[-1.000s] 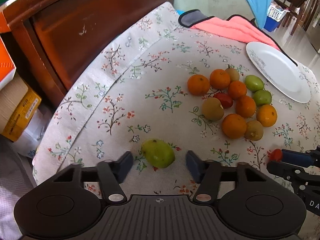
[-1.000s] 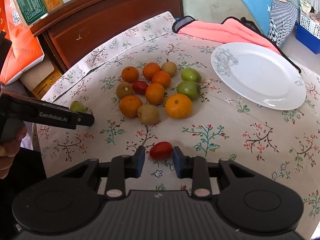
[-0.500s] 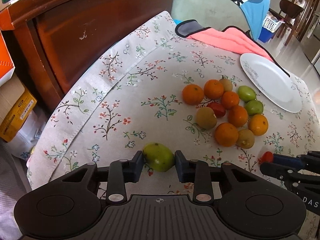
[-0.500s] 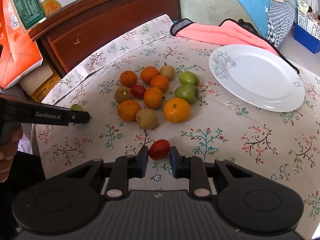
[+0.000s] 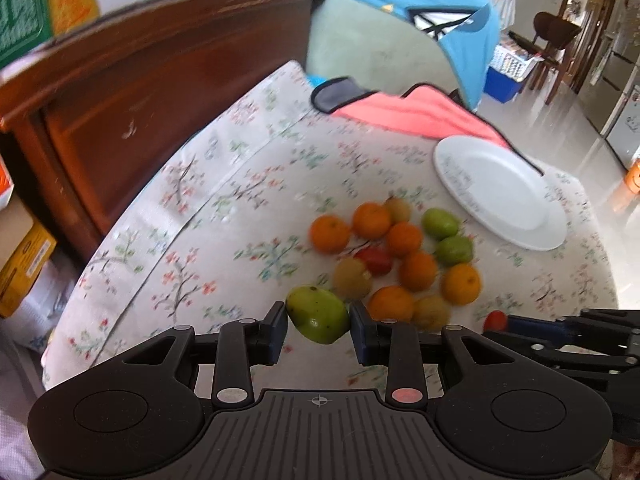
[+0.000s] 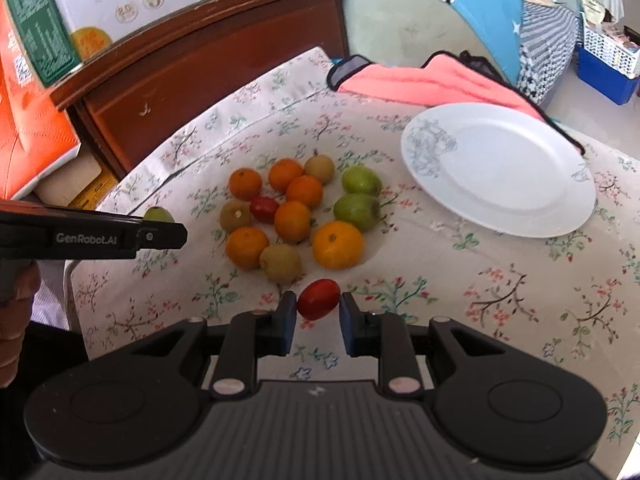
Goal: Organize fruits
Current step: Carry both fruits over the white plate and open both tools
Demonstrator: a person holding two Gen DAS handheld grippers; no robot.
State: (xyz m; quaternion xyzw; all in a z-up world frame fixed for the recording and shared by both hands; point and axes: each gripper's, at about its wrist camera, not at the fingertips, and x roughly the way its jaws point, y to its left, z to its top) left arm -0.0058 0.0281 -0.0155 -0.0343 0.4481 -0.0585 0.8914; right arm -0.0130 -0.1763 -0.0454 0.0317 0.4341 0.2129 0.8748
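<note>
Fruit pile (image 6: pixel 296 212) beside plate (image 6: pixel 500 168), pink cloth (image 6: pixel 432 84) seemingly beyond

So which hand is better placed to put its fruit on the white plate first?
Probably the right. Its gripper, shut on the small red fruit, is nearer the white plate. The left gripper holds a green fruit beyond the fruit pile.

**Materials and Surface Finish**

The tablecloth (image 6: pixel 460 280) is matt woven cloth with a floral print. The plate (image 6: pixel 500 176) is glossy white ceramic. The cabinet (image 6: pixel 208 76) is polished dark wood, scuffed. Both grippers have matt black ribbed plastic bodies. The tomato (image 6: pixel 318 299) has smooth, shiny skin.
</note>
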